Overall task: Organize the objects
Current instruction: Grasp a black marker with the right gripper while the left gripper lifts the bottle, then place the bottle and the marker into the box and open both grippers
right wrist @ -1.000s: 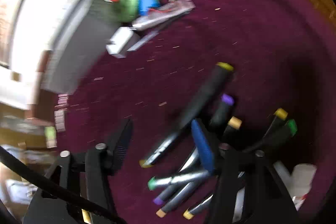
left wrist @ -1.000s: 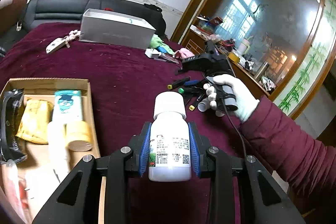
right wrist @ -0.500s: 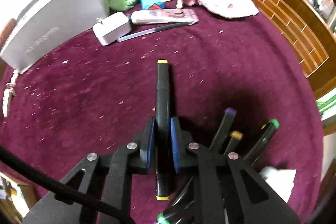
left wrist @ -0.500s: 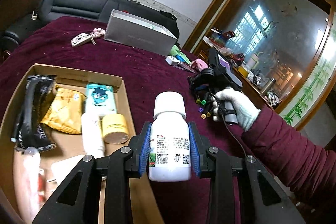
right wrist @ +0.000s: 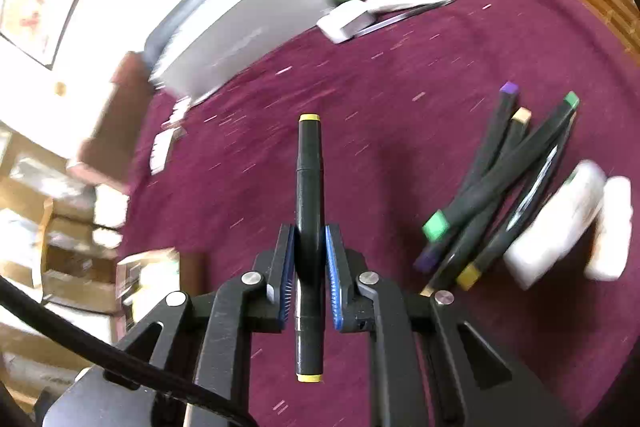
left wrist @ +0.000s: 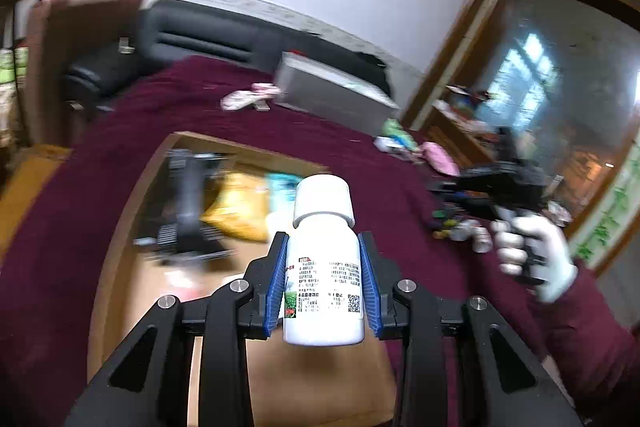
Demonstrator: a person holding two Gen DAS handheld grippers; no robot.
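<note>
Cardboard box (left wrist: 120, 227) shows only beside bottle (left wrist: 324, 267).

Bare cloth (right wrist: 400, 147) ahead — markers (right wrist: 500, 183) rightward

Soft, even daylight in both views, with no hard shadows. Strong fisheye bending toward the rims, dark vignette in the corners. In the left wrist view, sharp on the white plastic bottle with printed label (left wrist: 323, 267), but smeared by motion over the open cardboard box (left wrist: 176, 163) at nine o'clock and the white-gloved hand (left wrist: 532, 259) at three o'clock. In the right wrist view, blown-out white wall at eleven o'clock, crisp on the black yellow-capped marker (right wrist: 308, 211), streaked across the maroon velvet cloth (right wrist: 400, 75) and the white tissue packets (right wrist: 560, 223) at three o'clock.
</note>
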